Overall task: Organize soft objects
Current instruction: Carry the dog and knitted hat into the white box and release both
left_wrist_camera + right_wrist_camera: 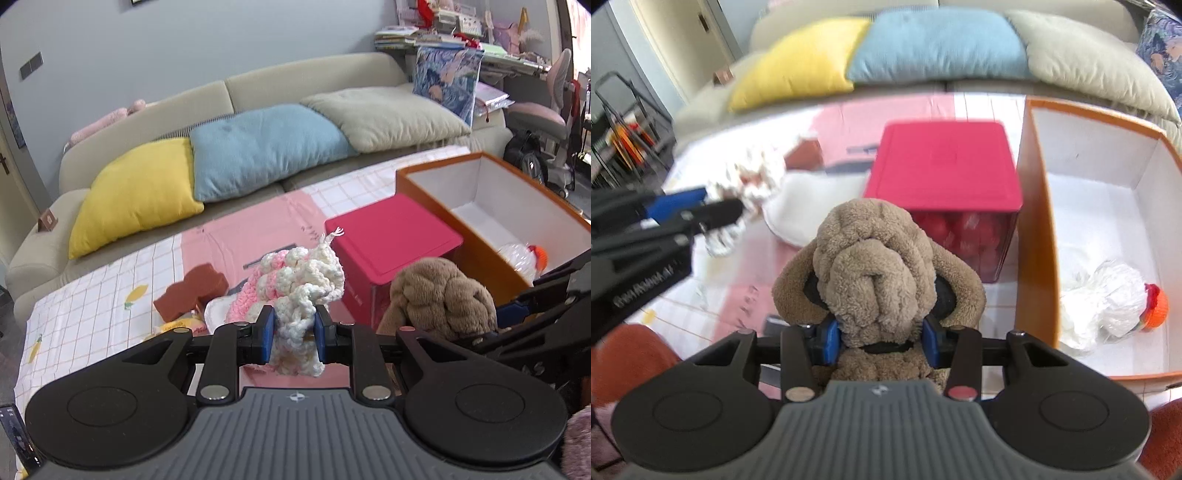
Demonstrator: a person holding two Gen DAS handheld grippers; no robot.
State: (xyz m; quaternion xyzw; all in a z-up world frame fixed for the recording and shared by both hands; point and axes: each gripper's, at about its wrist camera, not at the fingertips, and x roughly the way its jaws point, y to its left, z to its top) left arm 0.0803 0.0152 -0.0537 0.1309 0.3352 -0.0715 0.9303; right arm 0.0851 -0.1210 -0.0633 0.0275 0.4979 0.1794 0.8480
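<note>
Right gripper (882, 341) is clamped on the brown plush dog (875, 266), which rides upright above the pads. The orange box (1034, 229), open-topped, lies at about two o'clock from those fingers, just beside the red-lidded container (945, 162); a plastic-wrapped item (1108, 299) already sits inside. Left gripper (294, 332) grasps the crocheted pink-and-white piece (299, 284), the box again toward two o'clock but farther off. Judgement: the right hand is nearer and should deposit first.
</note>
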